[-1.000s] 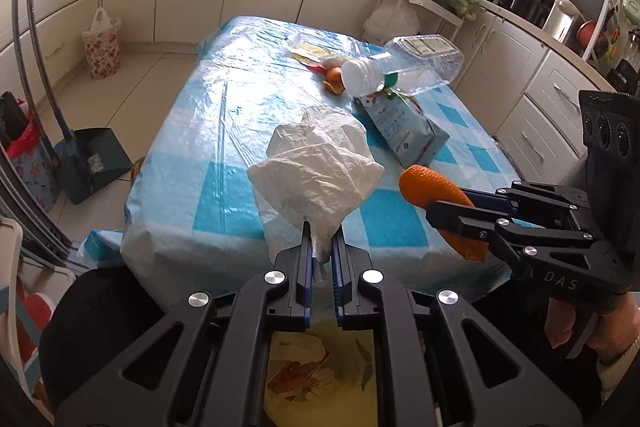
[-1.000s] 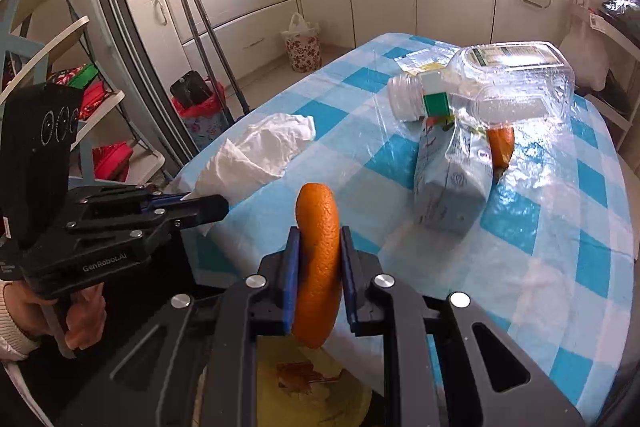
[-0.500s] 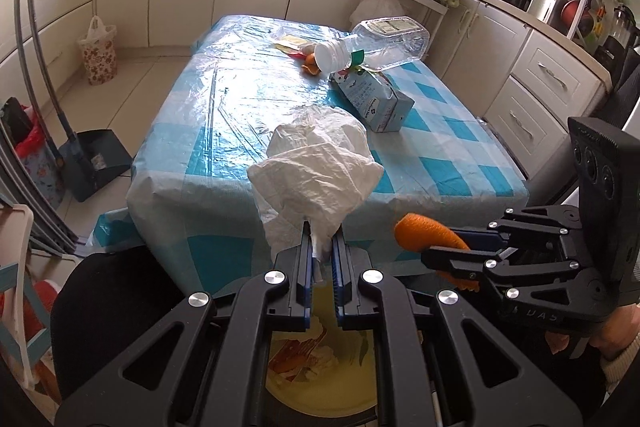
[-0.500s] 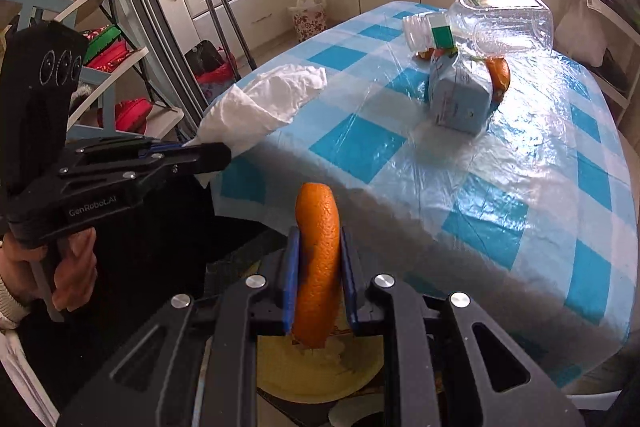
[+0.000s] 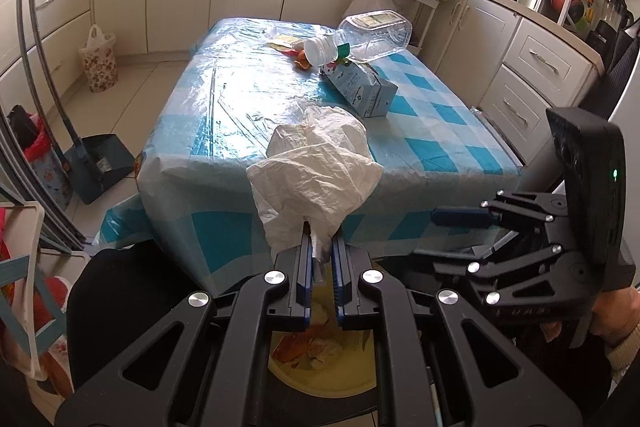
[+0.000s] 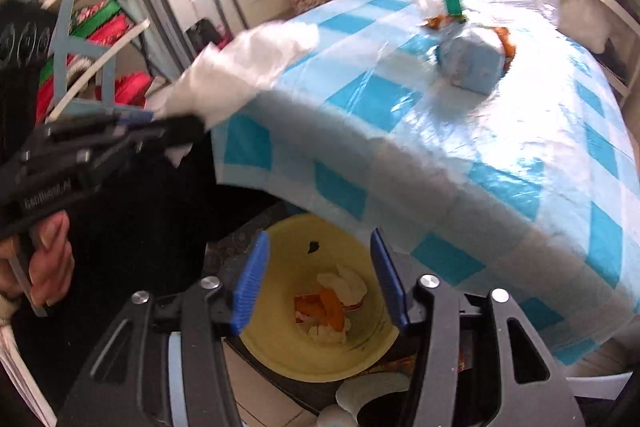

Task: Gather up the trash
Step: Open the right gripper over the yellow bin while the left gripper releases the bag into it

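Kitchen, checked blue worktop [image 5: 248,99] ahead; yellow bin [image 6: 280,347] on floor below both my tongs. Left tongs [image 5: 320,259] pinched on white plastic bag [image 5: 316,163], bag sticking up forward, bin directly beneath. Right tongs [image 6: 320,283] gaping wide, empty, orange peel [image 6: 334,309] lying in bin. Left nearer next drop, I judge.

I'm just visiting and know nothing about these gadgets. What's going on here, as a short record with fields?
Left gripper: shut on a crumpled white plastic bag, held above the bin
Right gripper: open, empty, over the bin
Yellow bin: on the floor by the table edge, holding orange peel and white scraps
Table: blue checked cover; a carton, a clear plastic bottle on its side and small scraps still there
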`<state>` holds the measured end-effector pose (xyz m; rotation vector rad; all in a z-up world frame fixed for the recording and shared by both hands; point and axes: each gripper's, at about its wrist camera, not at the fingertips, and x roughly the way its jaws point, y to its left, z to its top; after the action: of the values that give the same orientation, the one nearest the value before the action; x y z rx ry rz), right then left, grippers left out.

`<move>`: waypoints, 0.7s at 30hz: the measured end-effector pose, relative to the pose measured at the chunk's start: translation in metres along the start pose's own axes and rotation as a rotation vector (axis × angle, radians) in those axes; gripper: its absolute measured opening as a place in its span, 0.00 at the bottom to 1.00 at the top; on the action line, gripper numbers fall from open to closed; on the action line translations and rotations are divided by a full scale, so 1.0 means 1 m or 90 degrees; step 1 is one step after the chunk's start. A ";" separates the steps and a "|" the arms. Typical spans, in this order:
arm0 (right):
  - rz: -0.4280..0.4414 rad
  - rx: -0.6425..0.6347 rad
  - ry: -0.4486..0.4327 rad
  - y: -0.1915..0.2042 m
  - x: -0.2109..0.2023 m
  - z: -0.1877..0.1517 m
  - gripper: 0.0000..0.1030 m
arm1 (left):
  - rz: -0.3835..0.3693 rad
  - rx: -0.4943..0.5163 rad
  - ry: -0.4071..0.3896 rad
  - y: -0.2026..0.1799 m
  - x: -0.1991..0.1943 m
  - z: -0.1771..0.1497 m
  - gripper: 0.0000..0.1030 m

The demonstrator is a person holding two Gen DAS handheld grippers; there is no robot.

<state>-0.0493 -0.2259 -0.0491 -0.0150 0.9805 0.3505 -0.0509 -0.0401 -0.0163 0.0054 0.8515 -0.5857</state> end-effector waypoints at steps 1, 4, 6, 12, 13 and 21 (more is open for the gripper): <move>-0.004 0.013 -0.014 -0.004 -0.005 0.001 0.55 | 0.000 0.005 0.005 -0.002 0.000 -0.001 0.08; -0.007 0.048 -0.061 -0.012 -0.018 -0.001 0.59 | -0.005 0.013 0.025 -0.008 0.002 -0.006 0.08; -0.014 0.061 -0.091 -0.018 -0.026 -0.002 0.61 | -0.007 0.015 0.055 -0.012 0.008 -0.010 0.08; -0.032 0.090 -0.145 -0.030 -0.045 0.001 0.65 | -0.008 0.046 0.167 -0.031 0.032 -0.029 0.08; -0.033 0.094 -0.149 -0.031 -0.046 0.001 0.65 | -0.006 0.063 0.192 -0.036 0.039 -0.032 0.08; -0.042 0.111 -0.170 -0.036 -0.052 0.005 0.66 | 0.050 0.129 0.247 -0.062 0.060 -0.045 0.42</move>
<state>-0.0609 -0.2736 -0.0097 0.1537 0.7412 0.2000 -0.0824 -0.1106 -0.0749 0.3448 1.1582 -0.6049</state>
